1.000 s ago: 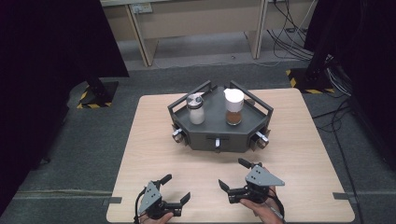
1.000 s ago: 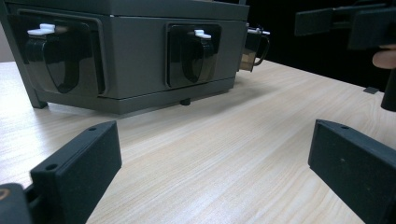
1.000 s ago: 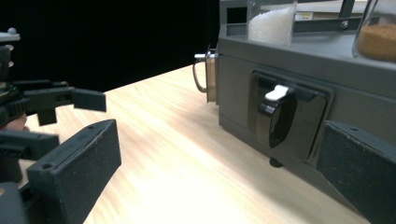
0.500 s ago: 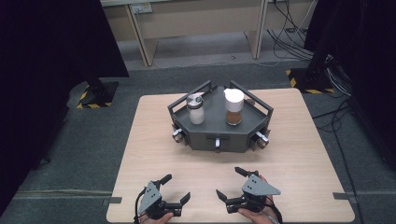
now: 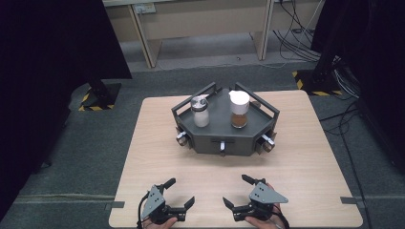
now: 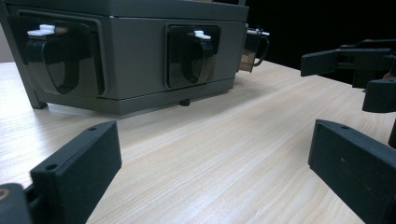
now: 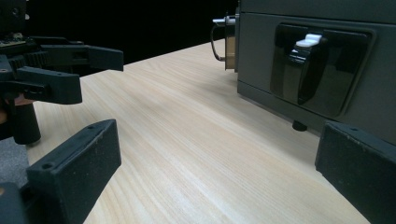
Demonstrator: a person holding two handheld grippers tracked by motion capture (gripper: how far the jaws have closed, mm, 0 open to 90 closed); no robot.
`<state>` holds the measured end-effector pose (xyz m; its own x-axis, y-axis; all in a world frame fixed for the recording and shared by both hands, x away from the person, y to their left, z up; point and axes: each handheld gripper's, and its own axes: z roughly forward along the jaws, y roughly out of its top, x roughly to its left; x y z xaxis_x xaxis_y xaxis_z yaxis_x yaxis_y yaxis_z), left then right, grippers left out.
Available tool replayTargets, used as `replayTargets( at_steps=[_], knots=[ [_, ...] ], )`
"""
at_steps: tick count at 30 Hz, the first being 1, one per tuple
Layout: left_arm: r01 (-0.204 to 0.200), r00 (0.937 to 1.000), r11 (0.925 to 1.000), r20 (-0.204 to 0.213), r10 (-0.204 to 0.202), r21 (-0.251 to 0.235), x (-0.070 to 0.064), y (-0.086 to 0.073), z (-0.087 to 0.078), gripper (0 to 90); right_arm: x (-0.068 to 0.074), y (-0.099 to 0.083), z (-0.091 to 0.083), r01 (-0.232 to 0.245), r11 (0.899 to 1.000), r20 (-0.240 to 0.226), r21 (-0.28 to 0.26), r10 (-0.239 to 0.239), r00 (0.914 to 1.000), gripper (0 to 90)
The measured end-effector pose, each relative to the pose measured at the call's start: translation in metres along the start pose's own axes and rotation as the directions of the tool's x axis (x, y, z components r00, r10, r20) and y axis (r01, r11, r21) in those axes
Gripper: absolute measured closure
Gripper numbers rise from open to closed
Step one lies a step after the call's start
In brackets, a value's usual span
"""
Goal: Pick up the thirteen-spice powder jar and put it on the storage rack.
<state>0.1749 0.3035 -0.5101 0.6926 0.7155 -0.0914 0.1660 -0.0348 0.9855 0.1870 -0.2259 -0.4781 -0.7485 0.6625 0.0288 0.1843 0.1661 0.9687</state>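
A dark grey rack (image 5: 210, 142) with railings stands mid-table. On it are a metal-lidded jar of white contents (image 5: 200, 112) and a white-lidded jar of brown contents (image 5: 239, 110). My left gripper (image 5: 180, 192) is open near the front edge, with nothing between its jaws. My right gripper (image 5: 236, 191) is open beside it, also holding nothing. In the left gripper view my left gripper (image 6: 210, 144) faces the rack's side (image 6: 135, 70) and a black latch (image 6: 196, 58). In the right gripper view my right gripper (image 7: 215, 144) faces another latch (image 7: 306, 70).
The light wood table (image 5: 305, 157) has bare room between the grippers and the rack. The right gripper (image 6: 345, 60) shows at the right of the left gripper view; the left gripper (image 7: 60, 65) shows at the left of the right gripper view. Desk legs and cables lie on the floor beyond.
The right gripper has slid a little back toward the table's front edge. The left gripper and the jars have stayed put.
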Motion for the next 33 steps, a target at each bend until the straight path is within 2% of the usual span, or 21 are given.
replayTargets(
  at_steps=[7, 33],
  knots=[
    [0.001, 1.0, 1.0, 0.002, -0.001, 0.001, 0.0001, -0.0003, 0.0003, 1.9, -0.0013, -0.0036, -0.0036, -0.002, 1.0, 0.007, -0.003, 0.002, 1.0, 0.4],
    [-0.001, 1.0, 1.0, 0.004, 0.001, -0.004, -0.0005, -0.0003, -0.0002, 1.9, 0.0002, -0.0084, 0.0, 0.008, 1.0, -0.008, 0.001, -0.008, 0.9999, 0.4]
  ],
)
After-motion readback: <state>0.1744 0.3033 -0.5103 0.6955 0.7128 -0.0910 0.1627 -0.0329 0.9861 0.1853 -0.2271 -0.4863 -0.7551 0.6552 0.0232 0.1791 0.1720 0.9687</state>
